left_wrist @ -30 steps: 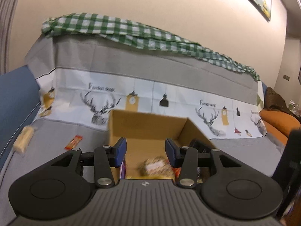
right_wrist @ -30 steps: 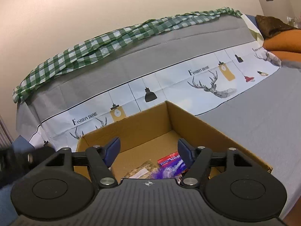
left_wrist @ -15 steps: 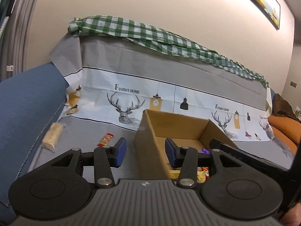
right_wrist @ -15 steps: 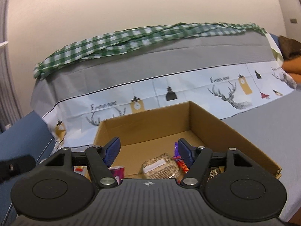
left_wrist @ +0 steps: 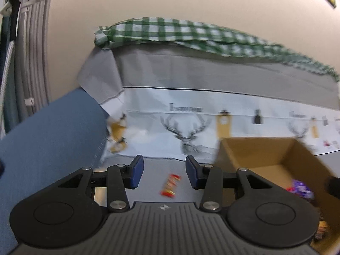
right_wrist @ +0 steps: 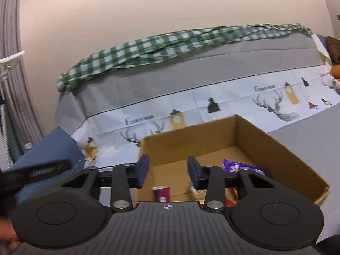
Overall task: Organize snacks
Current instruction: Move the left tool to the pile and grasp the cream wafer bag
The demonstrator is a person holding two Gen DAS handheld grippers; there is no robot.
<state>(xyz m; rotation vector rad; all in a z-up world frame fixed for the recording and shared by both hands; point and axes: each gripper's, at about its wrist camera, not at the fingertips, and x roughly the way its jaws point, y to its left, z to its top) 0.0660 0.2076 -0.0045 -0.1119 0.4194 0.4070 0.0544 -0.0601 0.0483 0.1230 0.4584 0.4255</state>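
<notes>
Left wrist view showed the left gripper [left_wrist: 162, 171] open and empty, the red-and-yellow wrapped snack bar [left_wrist: 170, 185], somewhat blurred, at twelve o'clock; best centre it before closing, probably.

Ahead of the jaws, a brown matt cardboard box [right_wrist: 265, 146] sits on smooth grey printed cloth [right_wrist: 233, 78]; a glossy red wrapper [left_wrist: 170, 186] lies between them.

A plain cream wall [left_wrist: 191, 4] fills the top of both views. Below it a sofa back [right_wrist: 191, 72] wears a grey deer-print cover [left_wrist: 191, 125] and green checked cloth [right_wrist: 170, 46]. Grey curtain [left_wrist: 36, 48] at far left.
</notes>
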